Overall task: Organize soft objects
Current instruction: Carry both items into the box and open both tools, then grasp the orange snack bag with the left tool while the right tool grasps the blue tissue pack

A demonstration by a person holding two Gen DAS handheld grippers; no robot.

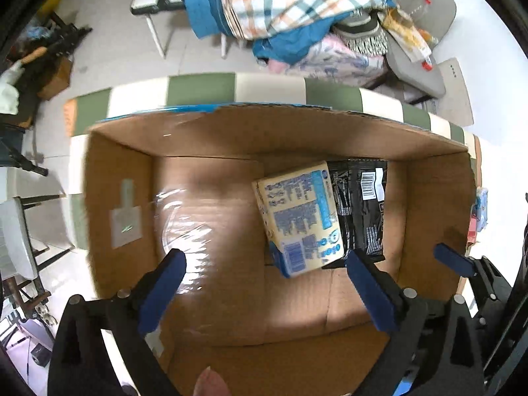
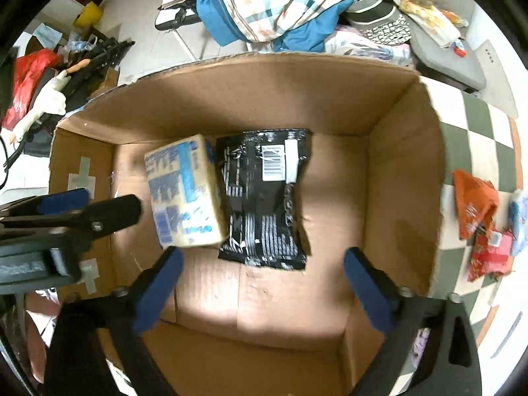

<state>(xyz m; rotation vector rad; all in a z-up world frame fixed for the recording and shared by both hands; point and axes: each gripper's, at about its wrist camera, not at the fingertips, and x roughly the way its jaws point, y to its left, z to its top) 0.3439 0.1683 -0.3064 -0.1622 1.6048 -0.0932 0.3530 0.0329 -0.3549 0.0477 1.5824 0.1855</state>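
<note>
An open cardboard box (image 1: 112, 178) (image 2: 402, 171) stands on a green and white checked cloth. Inside lie a cream tissue pack with blue print (image 1: 298, 217) (image 2: 183, 191) and a black pouch with a barcode (image 1: 361, 208) (image 2: 264, 201), side by side. My left gripper (image 1: 267, 270) is open and empty above the box floor, with the tissue pack between its blue fingers. My right gripper (image 2: 260, 270) is open and empty just in front of the black pouch. The left gripper also shows at the left of the right wrist view (image 2: 72, 208).
Orange and red snack packets (image 2: 478, 224) and a pale blue packet (image 2: 519, 217) lie on the checked cloth (image 2: 475, 132) right of the box. Behind the box a chair carries piled plaid and blue fabrics (image 1: 283, 3). Clutter sits on the floor at far left (image 2: 49, 76).
</note>
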